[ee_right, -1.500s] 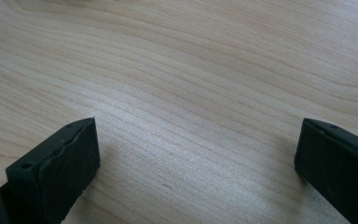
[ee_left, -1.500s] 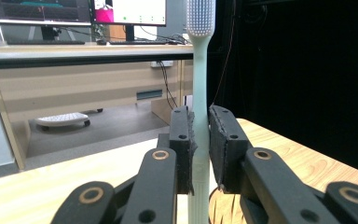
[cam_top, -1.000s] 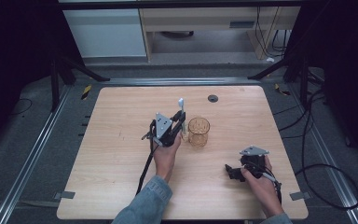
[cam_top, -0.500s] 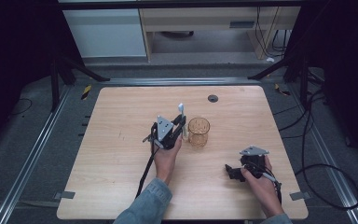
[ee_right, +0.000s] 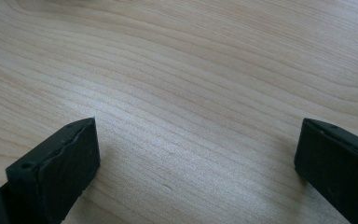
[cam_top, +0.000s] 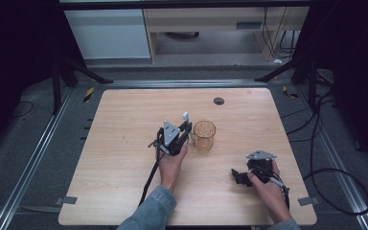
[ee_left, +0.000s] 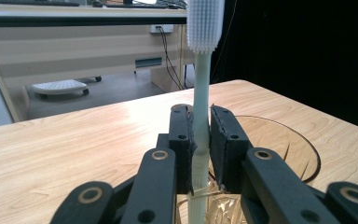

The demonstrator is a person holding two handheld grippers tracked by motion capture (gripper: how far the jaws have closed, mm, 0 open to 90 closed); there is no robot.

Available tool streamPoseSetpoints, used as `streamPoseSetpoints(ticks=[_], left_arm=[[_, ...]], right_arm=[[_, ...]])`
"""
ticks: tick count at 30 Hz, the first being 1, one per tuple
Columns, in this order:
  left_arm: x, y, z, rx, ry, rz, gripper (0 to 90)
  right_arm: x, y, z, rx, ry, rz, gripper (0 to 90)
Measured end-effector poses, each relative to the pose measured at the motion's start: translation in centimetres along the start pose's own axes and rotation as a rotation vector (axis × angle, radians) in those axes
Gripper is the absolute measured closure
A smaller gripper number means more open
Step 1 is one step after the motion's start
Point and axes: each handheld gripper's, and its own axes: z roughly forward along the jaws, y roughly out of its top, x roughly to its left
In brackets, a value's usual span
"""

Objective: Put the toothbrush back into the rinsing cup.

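Observation:
My left gripper [cam_top: 188, 128] [ee_left: 200, 130] is shut on a pale toothbrush [ee_left: 202, 79] held upright, bristle head at the top [cam_top: 185, 116]. It stands just left of a clear amber cup [cam_top: 204, 134] near the table's middle; the cup's rim [ee_left: 223, 205] shows below the jaws in the left gripper view. My right gripper [cam_top: 235, 175] [ee_right: 196, 154] rests low over bare wood at the front right, jaws wide apart with nothing between them.
The wooden table [cam_top: 124, 158] has a round cable grommet [cam_top: 219, 100] at the back. Metal rails and black stand legs flank the table, and cables lie on the floor at the right. A pale cabinet [cam_top: 110, 28] stands behind.
The left gripper with the toothbrush has shifted slightly toward the cup. The right gripper has stayed in place.

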Motion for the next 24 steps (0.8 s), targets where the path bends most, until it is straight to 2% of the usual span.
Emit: streamPoseSetpoints(ticks=[4,9,13,16,21,24], left_arm=[[-0.03,0.23,0.02,0.001,-0.001,-0.004,78.6],[0.04,0.74,0.10,0.010,-0.001,0.009,78.5],[0.15,0.72,0.33,0.024,-0.003,-0.004,78.5],[0.18,0.65,0.43,0.045,0.000,0.011,78.5],[0.31,0.53,0.49,0.050,-0.004,0.008,78.4],[0.22,0.43,0.60,0.058,-0.004,0.023,78.3]], right_arm=[[0.01,0.00,0.00,0.000,0.000,0.001,0.3],[-0.01,0.00,0.00,0.000,0.000,-0.001,0.3],[0.01,-0.01,-0.01,0.000,0.002,0.000,0.3],[0.00,0.00,-0.01,0.000,0.002,-0.001,0.4],[0.03,0.00,-0.01,0.001,0.002,0.002,0.4],[0.01,-0.01,-0.01,0.000,0.003,-0.001,0.4]])
